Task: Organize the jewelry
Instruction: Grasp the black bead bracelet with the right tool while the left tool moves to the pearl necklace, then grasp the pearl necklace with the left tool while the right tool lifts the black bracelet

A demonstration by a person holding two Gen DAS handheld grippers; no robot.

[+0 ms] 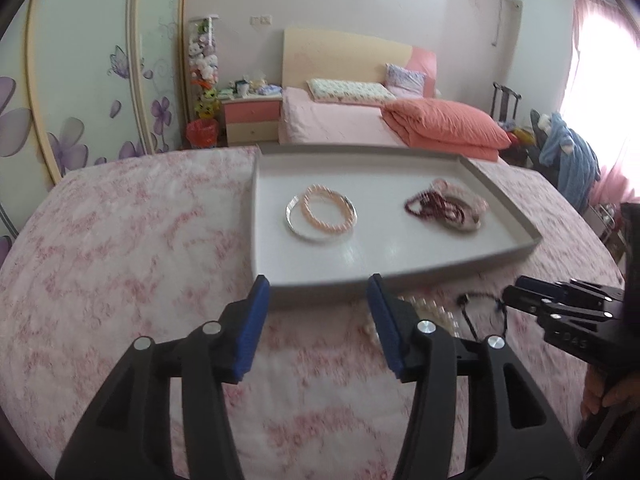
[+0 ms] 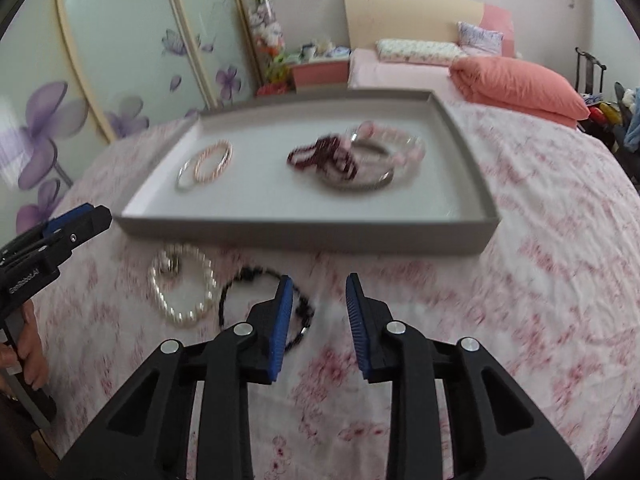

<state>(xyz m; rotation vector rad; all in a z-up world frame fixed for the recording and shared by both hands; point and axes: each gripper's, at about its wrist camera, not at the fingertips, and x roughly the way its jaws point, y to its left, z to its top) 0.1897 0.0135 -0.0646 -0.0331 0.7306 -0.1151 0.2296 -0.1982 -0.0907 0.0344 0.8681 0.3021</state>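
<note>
A grey tray lies on the pink floral cloth. In it, at the left, a pink twisted bracelet lies on a silver bangle. At its right is a pile of dark red beads, pink beads and a silver bangle. In front of the tray lie a pearl bracelet and a black bead bracelet. My left gripper is open and empty before the tray. My right gripper is open and empty, its left finger over the black bracelet.
The cloth covers a table. Behind it stand a bed with an orange quilt, a pink nightstand, a red bin and a floral wardrobe. Each gripper shows in the other's view.
</note>
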